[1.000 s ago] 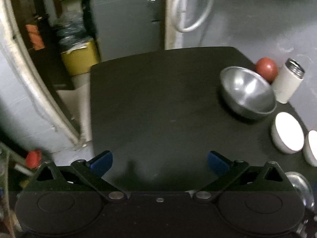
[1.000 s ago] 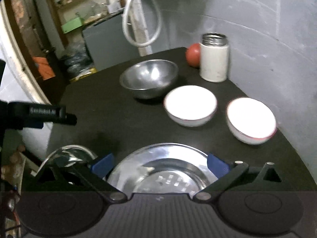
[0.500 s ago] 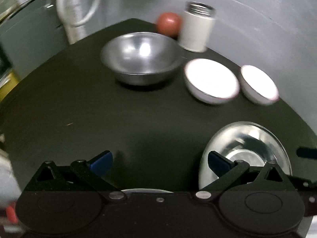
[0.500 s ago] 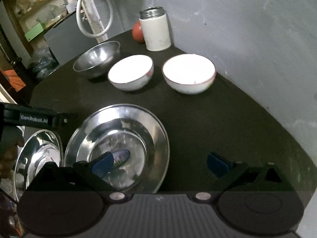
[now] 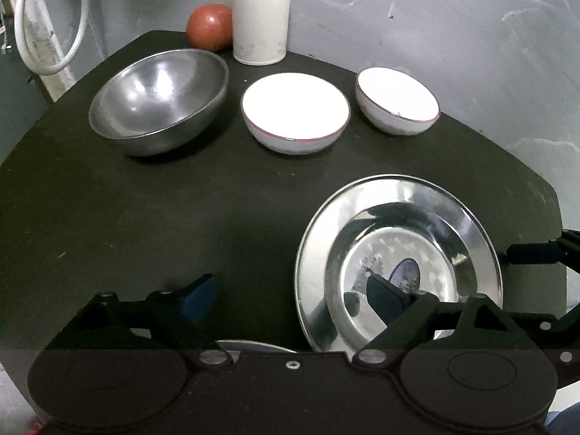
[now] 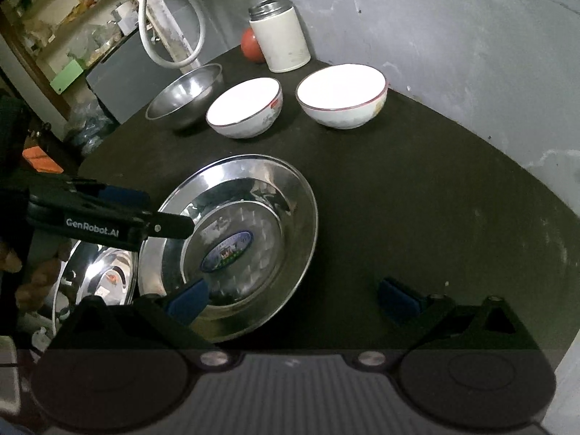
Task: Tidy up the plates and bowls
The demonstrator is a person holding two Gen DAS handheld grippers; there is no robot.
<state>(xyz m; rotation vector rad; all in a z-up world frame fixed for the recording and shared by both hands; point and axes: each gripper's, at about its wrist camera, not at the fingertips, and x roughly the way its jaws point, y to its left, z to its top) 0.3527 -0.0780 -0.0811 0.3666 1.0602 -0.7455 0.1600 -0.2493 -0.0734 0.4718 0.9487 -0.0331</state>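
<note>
On the black table (image 5: 108,217) lies a large steel plate (image 5: 398,253) (image 6: 232,239). A second steel plate (image 6: 98,275) sits to its left at the table's edge. Behind them stand a steel bowl (image 5: 156,101) (image 6: 185,96) and two white bowls (image 5: 295,112) (image 5: 397,101) in a row. My left gripper (image 5: 291,297) is open, its right finger over the large plate. My right gripper (image 6: 293,297) is open too, its left finger over that plate's near rim. Neither holds anything.
A white canister (image 5: 261,25) with a metal top and a red round fruit (image 5: 210,25) stand at the back by the grey wall (image 5: 471,36). A white hose (image 6: 163,25) hangs at the left. Shelves and boxes lie beyond the table's left edge.
The left view has swung right from bare table to the bowls and the large plate. The right view has shifted right, so the plate now lies at its left.
</note>
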